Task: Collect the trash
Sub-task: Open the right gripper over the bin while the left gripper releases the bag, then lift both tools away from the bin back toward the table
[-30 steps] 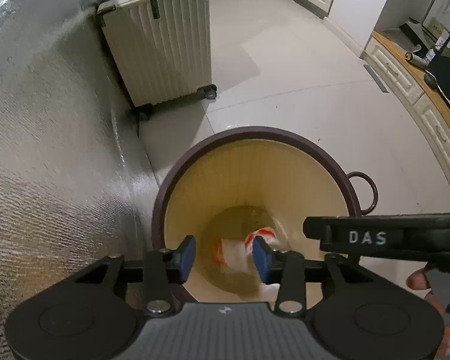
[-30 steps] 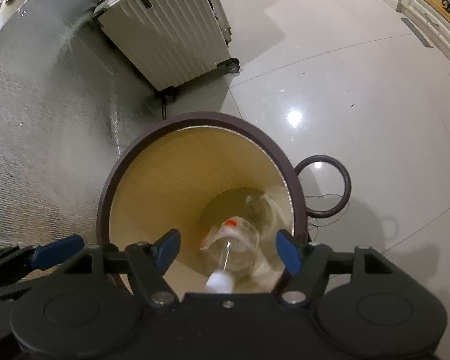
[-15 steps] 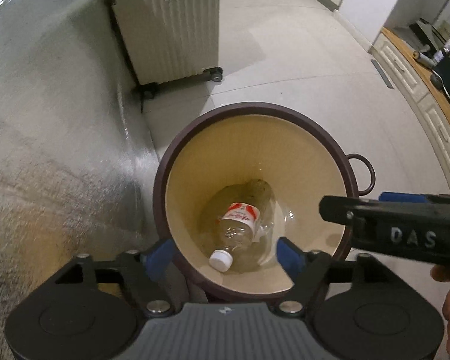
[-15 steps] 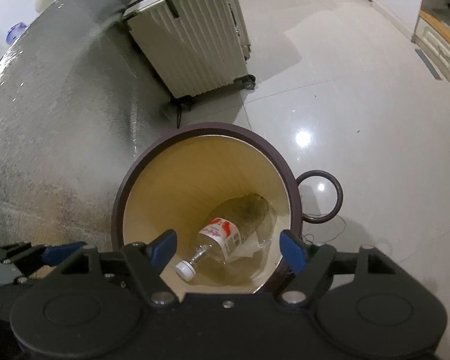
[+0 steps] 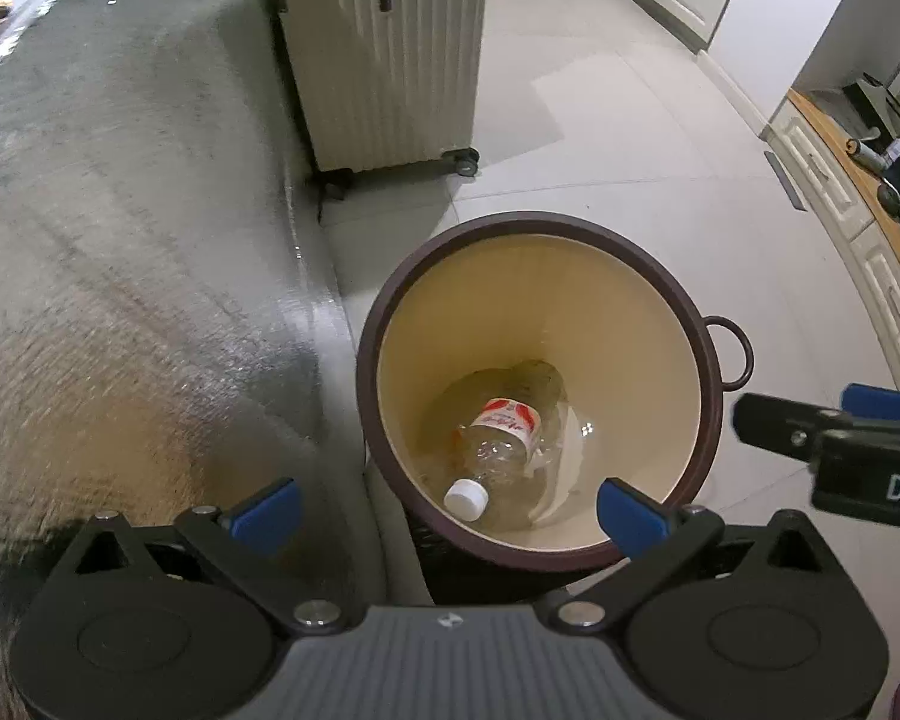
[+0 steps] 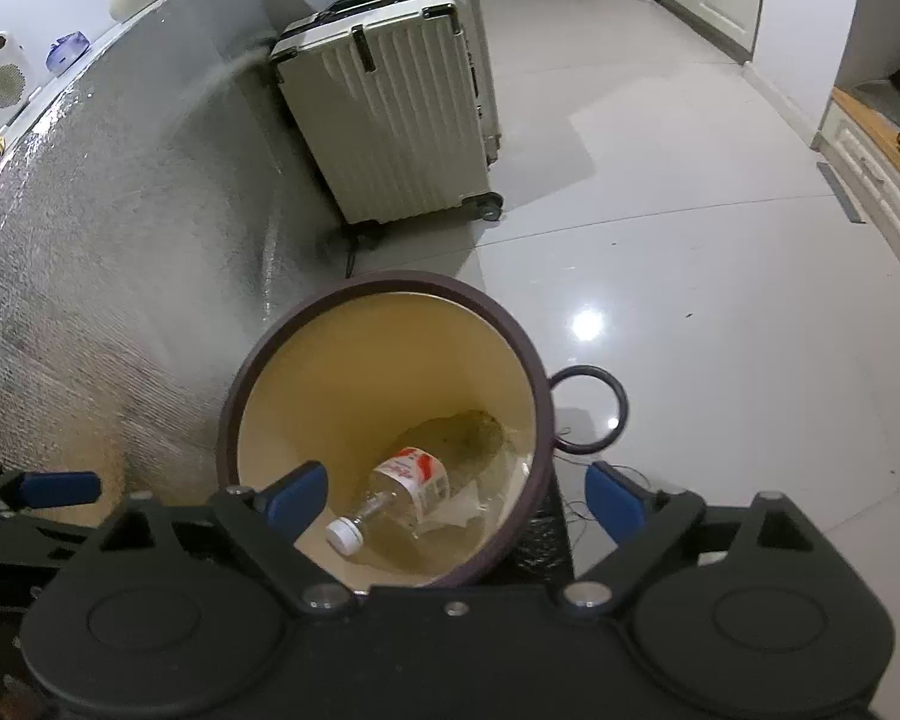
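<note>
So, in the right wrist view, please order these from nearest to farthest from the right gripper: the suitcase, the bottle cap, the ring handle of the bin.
1. The bottle cap, white, low inside the bin, just ahead of the right gripper.
2. The ring handle, on the bin's right side, above the floor.
3. The suitcase, standing far behind the bin, beside the silver wall.

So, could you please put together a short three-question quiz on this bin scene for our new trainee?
1. True or false: the plastic bottle lies on its side inside the bin.
2. What colour is the bottle's cap?
3. The left claw is: A) shut on the bottle, B) open and empty, C) shut on nothing.

Key: 1 true; 2 white; 3 B.
</note>
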{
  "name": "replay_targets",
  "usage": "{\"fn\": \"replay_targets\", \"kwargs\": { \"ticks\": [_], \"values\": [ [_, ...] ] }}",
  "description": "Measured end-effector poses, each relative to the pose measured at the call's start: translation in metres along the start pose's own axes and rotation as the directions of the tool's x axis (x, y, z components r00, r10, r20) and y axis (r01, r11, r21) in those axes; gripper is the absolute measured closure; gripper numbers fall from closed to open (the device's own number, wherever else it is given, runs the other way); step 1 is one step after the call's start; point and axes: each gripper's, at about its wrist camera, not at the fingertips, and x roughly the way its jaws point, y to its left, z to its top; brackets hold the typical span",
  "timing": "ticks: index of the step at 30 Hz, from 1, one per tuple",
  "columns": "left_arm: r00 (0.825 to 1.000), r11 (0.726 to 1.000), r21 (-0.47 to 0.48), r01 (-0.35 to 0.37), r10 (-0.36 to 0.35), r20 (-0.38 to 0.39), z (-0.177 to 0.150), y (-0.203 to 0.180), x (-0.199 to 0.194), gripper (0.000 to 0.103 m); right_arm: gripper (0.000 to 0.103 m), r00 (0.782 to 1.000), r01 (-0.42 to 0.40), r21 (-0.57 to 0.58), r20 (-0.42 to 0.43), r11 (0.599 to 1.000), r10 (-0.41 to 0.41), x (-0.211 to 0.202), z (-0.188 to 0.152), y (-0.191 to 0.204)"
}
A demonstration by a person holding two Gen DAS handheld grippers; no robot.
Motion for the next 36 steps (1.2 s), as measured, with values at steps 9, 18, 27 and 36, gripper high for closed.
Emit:
{"fn": "replay_targets", "kwargs": {
  "ticks": [9,18,27,36],
  "values": [
    [0.999,1.000,-0.022,0.021,-0.020,0.029,-0.019,0.001,-0.017,0.000,0.000,0.998,0.047,-0.026,0.044,0.999,-0.046,-0.020,-0.016,-0.012],
    [0.995,0.998,-0.025,0.056,-0.054,0.082,-0.040,0.000,-0.042,0.000,0.000,0.993,0.067,-0.062,0.099,0.996,-0.061,-0.047,-0.029,-0.012],
    [0.978,0.996,-0.011,0.091,-0.088,0.191,-0.058,0.002,-0.083,0.000,0.000,0.981,0.101,-0.081,0.172,0.992,-0.086,-0.090,-0.046,-0.013],
    [0.926,0.984,0.015,0.176,-0.171,0.336,-0.076,0.003,-0.145,0.000,0.000,0.959,0.100,-0.084,0.274,0.991,-0.073,-0.140,-0.058,-0.016]
  ]
}}
